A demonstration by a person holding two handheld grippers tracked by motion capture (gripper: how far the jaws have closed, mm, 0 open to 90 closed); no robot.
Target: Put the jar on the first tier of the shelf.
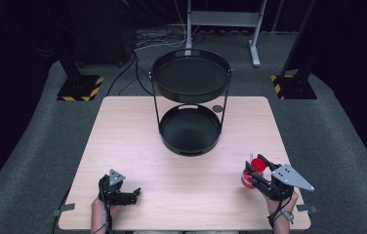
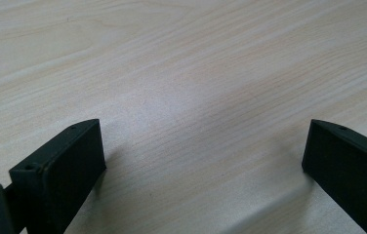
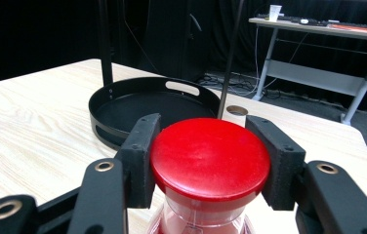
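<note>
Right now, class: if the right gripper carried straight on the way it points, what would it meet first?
Probably the lower tray of the black two-tier stand, dead ahead of the right gripper holding the red-capped jar. Bare table lies between; depth is uncertain.

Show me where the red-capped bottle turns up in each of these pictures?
High view: the bottle sits low at the right, clamped in the right gripper.
Right gripper view: its red cap fills the bottom middle, pinched between the two jaws.
Left gripper view: no bottle here, just bare table between open jaws.
Shared landmark: the black tray, beyond the bottle in the right gripper view too.
</note>
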